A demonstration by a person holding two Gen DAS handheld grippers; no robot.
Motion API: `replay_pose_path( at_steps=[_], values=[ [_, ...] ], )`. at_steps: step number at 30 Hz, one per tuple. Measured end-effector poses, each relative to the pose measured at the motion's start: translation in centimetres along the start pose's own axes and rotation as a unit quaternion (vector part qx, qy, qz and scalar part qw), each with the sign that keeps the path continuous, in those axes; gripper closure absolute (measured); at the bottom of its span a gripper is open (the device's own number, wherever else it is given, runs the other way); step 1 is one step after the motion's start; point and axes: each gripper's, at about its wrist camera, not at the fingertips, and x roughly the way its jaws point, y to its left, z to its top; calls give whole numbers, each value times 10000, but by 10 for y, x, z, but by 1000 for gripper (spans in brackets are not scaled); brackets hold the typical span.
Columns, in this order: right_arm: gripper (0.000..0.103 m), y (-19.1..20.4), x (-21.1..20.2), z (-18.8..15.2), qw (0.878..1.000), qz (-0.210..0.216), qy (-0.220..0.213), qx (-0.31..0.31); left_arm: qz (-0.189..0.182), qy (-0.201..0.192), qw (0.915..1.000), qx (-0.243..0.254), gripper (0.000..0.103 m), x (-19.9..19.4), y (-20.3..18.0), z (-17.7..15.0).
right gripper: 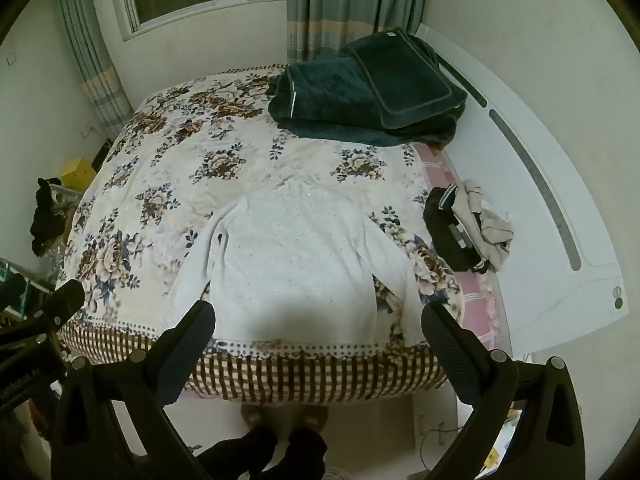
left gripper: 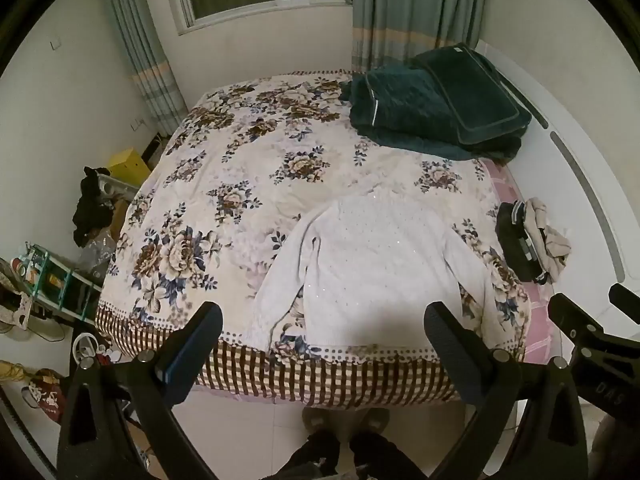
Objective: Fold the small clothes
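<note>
The left gripper (left gripper: 324,320) is spread wide and holds nothing. The right gripper (right gripper: 318,318) is spread wide too, with nothing in it. Both hang above the near edge of the bed (left gripper: 224,184). A white sweater (left gripper: 372,264) lies flat there, sleeves out. Near the headboard sits a small pile of clothes (left gripper: 532,240). A dark green blanket (left gripper: 432,108) is farther back.
</note>
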Motion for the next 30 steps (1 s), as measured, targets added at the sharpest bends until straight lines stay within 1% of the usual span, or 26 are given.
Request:
replay_pose_path(
  at_steps=[1, 6, 8, 14, 16, 30],
  values=[
    [0, -1, -1, 0, 10000, 62, -53, 28, -10, 1, 10000, 1, 0, 0, 0, 0],
    [0, 1, 0, 1, 10000, 46, -77, -23, -28, -54, 10000, -25, 0, 0, 0, 0],
    [0, 2, -11, -6, 9999, 79, -100, 3, -53, -61, 10000, -36, 0, 0, 1, 0],
    [0, -1, -19, -10, 9999, 77, -122, 4, -44, -87, 9999, -46, 0, -1, 1, -1],
    [0, 1, -13, -6, 9999, 49, -111, -20, -57, -89, 9999, -42, 0, -1, 1, -1],
    [0, 0, -16, -8, 9999, 46, -131, -21, -60, -117, 9999, -51, 0, -1, 1, -1]
  ],
)
